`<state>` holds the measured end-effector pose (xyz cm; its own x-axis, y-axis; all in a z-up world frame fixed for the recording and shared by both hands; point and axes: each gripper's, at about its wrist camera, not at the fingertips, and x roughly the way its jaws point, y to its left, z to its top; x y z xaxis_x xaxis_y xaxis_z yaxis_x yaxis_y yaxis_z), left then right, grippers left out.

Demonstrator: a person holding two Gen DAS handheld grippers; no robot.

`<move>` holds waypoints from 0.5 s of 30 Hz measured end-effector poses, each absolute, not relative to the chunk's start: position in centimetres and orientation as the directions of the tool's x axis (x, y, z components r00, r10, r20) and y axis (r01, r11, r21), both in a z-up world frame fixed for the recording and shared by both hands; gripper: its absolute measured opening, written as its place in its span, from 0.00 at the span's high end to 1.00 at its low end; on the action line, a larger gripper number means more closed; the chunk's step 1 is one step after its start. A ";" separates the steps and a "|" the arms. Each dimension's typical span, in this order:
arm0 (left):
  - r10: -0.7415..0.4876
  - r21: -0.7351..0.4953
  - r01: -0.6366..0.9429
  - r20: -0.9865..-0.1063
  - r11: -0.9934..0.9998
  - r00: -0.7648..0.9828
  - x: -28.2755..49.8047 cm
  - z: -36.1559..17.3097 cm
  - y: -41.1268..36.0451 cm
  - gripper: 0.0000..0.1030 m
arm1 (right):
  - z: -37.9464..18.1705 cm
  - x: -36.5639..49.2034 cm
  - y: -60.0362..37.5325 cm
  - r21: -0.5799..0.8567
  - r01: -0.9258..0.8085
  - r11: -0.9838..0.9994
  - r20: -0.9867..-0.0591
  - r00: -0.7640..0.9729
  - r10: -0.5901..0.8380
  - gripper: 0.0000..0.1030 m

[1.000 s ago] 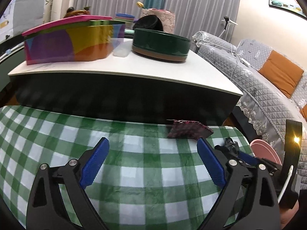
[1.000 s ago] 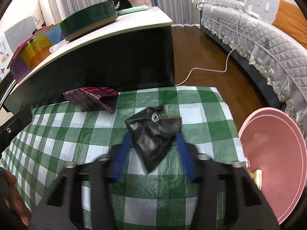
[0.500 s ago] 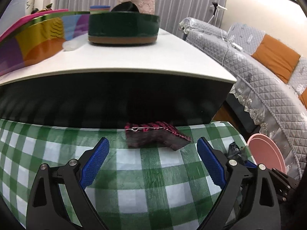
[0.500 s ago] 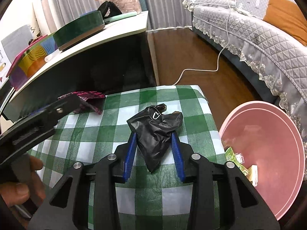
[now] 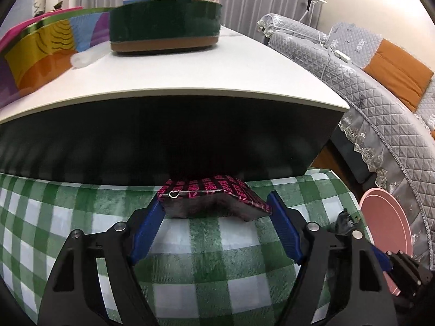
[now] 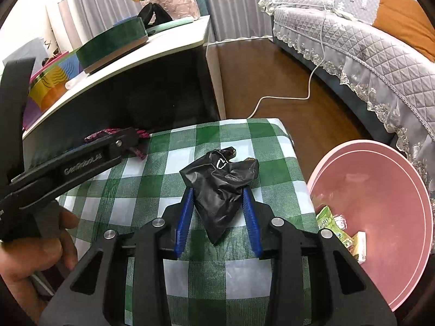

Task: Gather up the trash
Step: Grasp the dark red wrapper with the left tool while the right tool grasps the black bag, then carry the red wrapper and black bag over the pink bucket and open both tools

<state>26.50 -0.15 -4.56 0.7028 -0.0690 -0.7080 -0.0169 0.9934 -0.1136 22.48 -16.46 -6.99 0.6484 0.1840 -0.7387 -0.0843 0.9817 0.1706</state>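
Two pieces of trash are still lying on the table point(image 6: 274, 146) with the green-checked cloth. The black crumpled wrapper point(image 6: 221, 187) is sitting near the table's right edge, and the right hand-held gripper point(image 6: 218, 218) is bracketing its narrow near end – the blue pads are set narrow on either side and appear to be touching the plastic, though I cannot tell how firmly they are pressing. The wrapper is not yet lifted; it is resting on the cloth.

The dark red patterned packet point(image 5: 214, 199) is lying at the far edge of the cloth, right against the dark front of the white sideboard point(image 5: 174, 81). The left hand-held gripper point(image 5: 216, 231) is closing around it, the packet sitting between the pads, the left pad at its left corner and the right pad just beside its right end; no squeeze is showing yet.

To the right, below the table's edge, the pink basin point(image 6: 380, 190) is already holding some collected trash – a green wrapper point(image 6: 330, 224) and a small white box point(image 6: 360, 245).

So part of the job looks done: some pieces are in the basin, while these two are still waiting to be gripped, carried right and dropped in. No other loose trash is showing on the cloth.
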 end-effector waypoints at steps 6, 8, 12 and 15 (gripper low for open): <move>-0.037 -0.113 -0.058 -0.697 0.992 0.716 24.2 -3.1 1.5 0.29 | -5.7 21.5 -16.9 0.187 -0.089 0.978 -0.719 0.666 0.198 0.65; -0.032 -0.115 -0.066 -0.692 0.991 0.721 23.2 -2.7 1.9 0.30 | -5.1 20.7 -17.0 0.188 -0.099 0.977 -0.709 0.675 0.205 0.65; -0.018 -0.122 -0.091 -0.687 0.988 0.726 20.6 -2.0 2.6 0.30 | -4.2 19.1 -17.8 0.199 -0.100 0.975 -0.695 0.687 0.212 0.65; -0.013 -0.133 -0.107 -0.683 0.985 0.730 18.7 -1.4 3.0 0.30 | -3.3 17.4 -18.4 0.202 -0.106 0.974 -0.682 0.698 0.217 0.65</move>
